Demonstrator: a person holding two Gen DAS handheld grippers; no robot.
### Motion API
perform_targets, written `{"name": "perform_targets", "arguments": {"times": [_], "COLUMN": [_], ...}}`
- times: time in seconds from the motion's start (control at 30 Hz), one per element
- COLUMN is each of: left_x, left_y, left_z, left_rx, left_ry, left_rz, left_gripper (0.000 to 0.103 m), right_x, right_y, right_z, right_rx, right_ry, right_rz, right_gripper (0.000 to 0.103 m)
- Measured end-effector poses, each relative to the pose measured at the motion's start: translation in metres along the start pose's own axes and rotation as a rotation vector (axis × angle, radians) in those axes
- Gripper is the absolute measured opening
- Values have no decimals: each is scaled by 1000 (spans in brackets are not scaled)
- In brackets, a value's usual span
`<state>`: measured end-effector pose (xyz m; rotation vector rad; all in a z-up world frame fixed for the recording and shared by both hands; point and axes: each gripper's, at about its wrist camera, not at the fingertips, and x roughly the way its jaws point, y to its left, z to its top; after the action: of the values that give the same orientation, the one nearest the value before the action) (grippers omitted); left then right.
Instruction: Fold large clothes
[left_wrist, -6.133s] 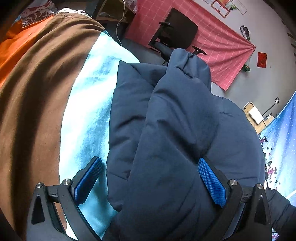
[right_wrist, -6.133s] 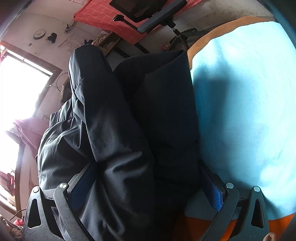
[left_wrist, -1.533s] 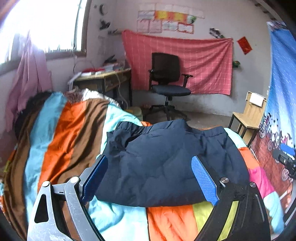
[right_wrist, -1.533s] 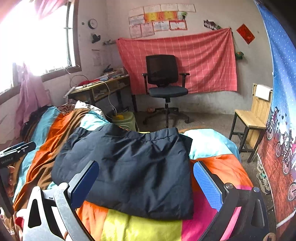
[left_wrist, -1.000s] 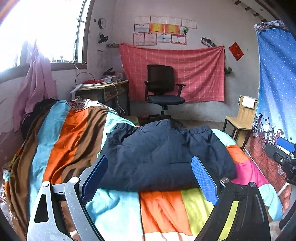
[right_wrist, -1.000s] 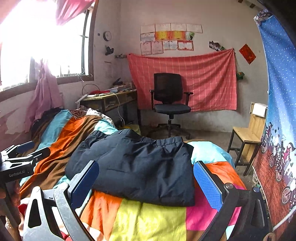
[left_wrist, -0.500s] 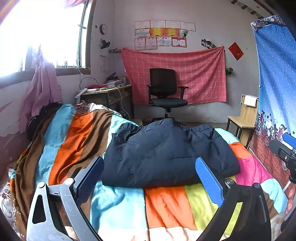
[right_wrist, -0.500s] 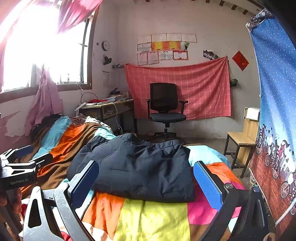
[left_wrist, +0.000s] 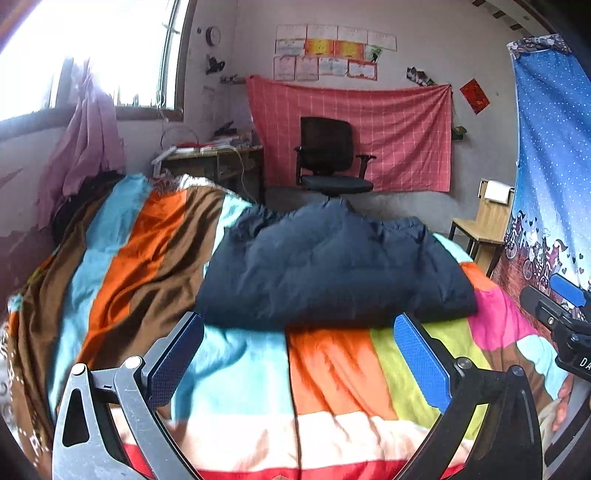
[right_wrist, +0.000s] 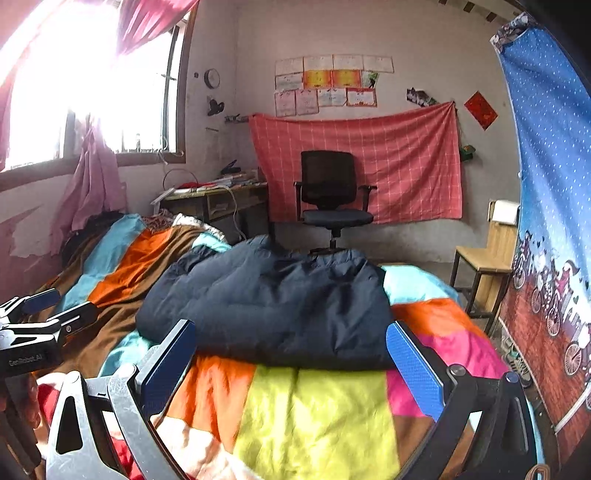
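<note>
A dark navy padded jacket (left_wrist: 332, 273) lies folded in a compact bundle on the striped bed cover (left_wrist: 155, 258); it also shows in the right wrist view (right_wrist: 273, 302). My left gripper (left_wrist: 299, 354) is open and empty, held back from the jacket's near edge above the cover. My right gripper (right_wrist: 291, 365) is open and empty, also short of the jacket. The right gripper shows at the right edge of the left wrist view (left_wrist: 561, 306), and the left gripper at the left edge of the right wrist view (right_wrist: 40, 317).
A black office chair (right_wrist: 332, 195) stands past the bed before a red cloth on the wall. A desk (right_wrist: 218, 199) sits under the window at left. A wooden chair (right_wrist: 487, 258) and a blue curtain (right_wrist: 554, 155) are at right.
Both grippers let go of the jacket and drew back and up from it. The jacket now lies folded on the bed, farther from both cameras than half a second ago.
</note>
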<state>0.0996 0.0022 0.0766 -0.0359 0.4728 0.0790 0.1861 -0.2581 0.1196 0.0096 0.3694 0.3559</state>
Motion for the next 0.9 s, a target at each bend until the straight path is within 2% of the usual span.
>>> {"name": "perform_targets", "arguments": {"times": [0.37,0.67,0.9], "left_x": [-1,2,6], "left_y": [0,1,-3], "left_z": [-25,-37,-48], "left_rx": [-3,2,15], "left_ry": [32,60,87], "left_rz": [10,30,41], "left_gripper": [101,101,101], "right_x": [2,12,13], "right_y": [9,8,6], "right_z": [-28,-52,-61], "right_rx": [1,34,38], "right_ry": [9,92,94], "right_rz": [38,22,-2], "right_gripper": [103,103,103]}}
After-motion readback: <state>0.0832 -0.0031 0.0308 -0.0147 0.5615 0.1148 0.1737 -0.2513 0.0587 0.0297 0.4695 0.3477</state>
